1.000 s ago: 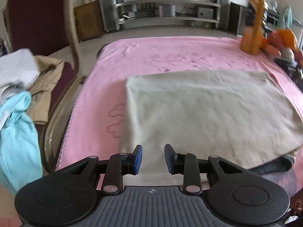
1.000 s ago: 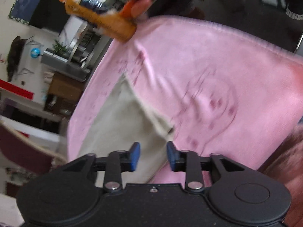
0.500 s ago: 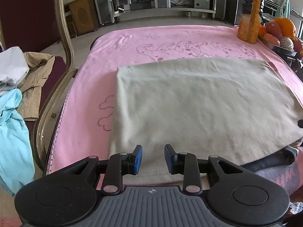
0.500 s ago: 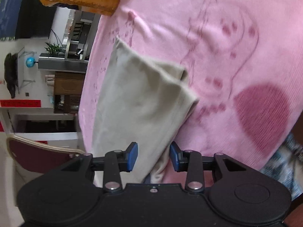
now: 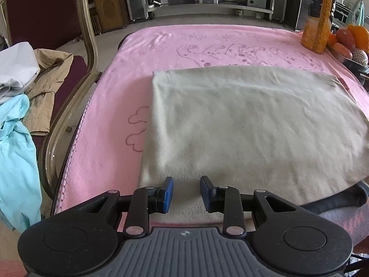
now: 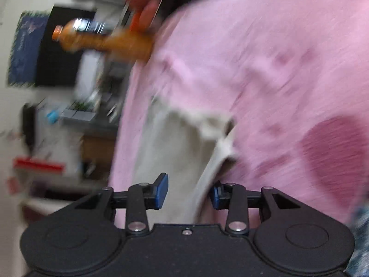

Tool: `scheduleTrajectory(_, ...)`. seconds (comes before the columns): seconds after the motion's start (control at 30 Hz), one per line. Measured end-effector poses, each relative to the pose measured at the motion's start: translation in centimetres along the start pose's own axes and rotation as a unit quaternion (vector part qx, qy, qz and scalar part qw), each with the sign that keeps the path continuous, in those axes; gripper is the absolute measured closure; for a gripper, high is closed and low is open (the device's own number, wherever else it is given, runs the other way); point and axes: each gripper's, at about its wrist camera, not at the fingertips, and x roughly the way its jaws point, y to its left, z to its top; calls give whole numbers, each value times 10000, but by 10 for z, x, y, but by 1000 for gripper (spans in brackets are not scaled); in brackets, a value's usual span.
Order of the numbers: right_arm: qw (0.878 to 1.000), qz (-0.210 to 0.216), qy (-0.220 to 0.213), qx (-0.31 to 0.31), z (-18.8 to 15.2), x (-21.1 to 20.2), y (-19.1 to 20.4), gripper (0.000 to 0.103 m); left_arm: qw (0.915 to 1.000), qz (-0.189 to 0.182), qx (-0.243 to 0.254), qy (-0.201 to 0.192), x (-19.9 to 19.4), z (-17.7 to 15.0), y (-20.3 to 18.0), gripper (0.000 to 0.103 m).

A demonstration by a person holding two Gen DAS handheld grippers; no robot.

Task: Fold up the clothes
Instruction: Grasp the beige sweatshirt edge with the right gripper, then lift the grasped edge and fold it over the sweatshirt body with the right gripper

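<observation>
1. The beige rectangular cloth garment lies flat and smooth on the pink patterned towel that covers the worktop. It spreads ahead of the left gripper, with its long axis running crosswise to that gripper's fingers.
2. The left gripper sits at the cloth's near hem, towards its left corner. The jaws stand apart with only fabric showing below the gap; nothing is pinched.
3. The right gripper is tilted over the cloth's opposite side. There a doubled corner lies just ahead of it, and a fold of the edge runs back between the parted jaws. I cannot make out whether either pad touches it.
4. Each gripper is nearest its own end of the near hem.
5. The flat rectangle would fit a garment already folded once as well as one laid out for another fold.
6. The right wrist view is smeared by motion, so layers there are uncertain. A dark strip under the near right edge is cut off.
</observation>
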Motion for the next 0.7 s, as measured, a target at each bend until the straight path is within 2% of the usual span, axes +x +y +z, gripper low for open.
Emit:
scheduleTrajectory(0.27, 9995, 66, -311, -64, 16, 8, -1, 67, 9998, 127, -145, 99, -1, 0, 17, 73)
scheduleTrajectory(0.3, 9993, 74, -350, -72, 18, 9, -1, 74, 9996, 186, -130, 170, 1, 1, 20, 74)
scheduleTrajectory(0.33, 9990, 10, -395, -188, 18, 9, 1, 87, 9993, 244, -115, 241, 3, 1, 24, 75)
scheduleTrajectory(0.4, 9955, -328, -504, -733, 12, 8, 14, 93, 9987, 343, -80, 370, 7, 1, 30, 73)
scheduleTrajectory(0.5, 9823, -832, -662, -1544, 2, 7, 33, 95, 9984, 386, 125, 386, 6, 1, 26, 73)
scheduleTrajectory(0.6, 9610, -1300, -815, -2301, -8, 5, 52, 96, 9979, 456, 264, 389, 1, 1, 24, 72)
scheduleTrajectory(0.7, 9429, -1420, -995, -2842, -21, -1, 79, 96, 9989, 344, 119, 298, -15, 4, 37, 71)
